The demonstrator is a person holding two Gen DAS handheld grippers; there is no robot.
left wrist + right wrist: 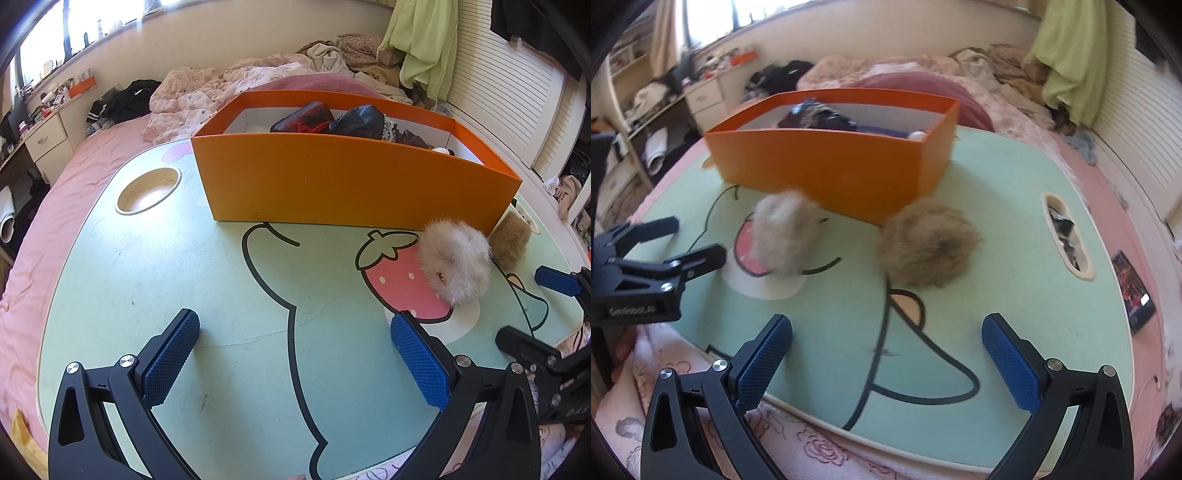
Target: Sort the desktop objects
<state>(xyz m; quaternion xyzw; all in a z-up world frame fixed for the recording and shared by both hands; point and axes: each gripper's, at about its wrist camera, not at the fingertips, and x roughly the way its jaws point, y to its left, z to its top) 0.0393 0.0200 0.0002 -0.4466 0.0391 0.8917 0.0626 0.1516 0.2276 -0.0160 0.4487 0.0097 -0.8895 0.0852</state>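
Note:
An orange box (pixel 332 181) (pixel 827 166) stands on the far half of a pale green lap table (pixel 184 288) (pixel 1015 258); dark items lie inside it. In front of the box sit a white fluffy pompom (pixel 456 260) (pixel 786 232) and a brown fluffy pompom (pixel 511 240) (pixel 929 243). My left gripper (pixel 295 358) (pixel 683 240) is open over the table's near middle, left of the white pompom, holding nothing. My right gripper (pixel 886 358) (pixel 528 306) is open at the table's near edge, short of the brown pompom and empty.
The table rests on a bed with pink sheets (pixel 55 229) and crumpled bedding (pixel 229 88). A round cup recess (pixel 147 190) sits at the table's far left, a slot (pixel 1067 236) at its right. A phone (pixel 1134 291) lies on the bed, right.

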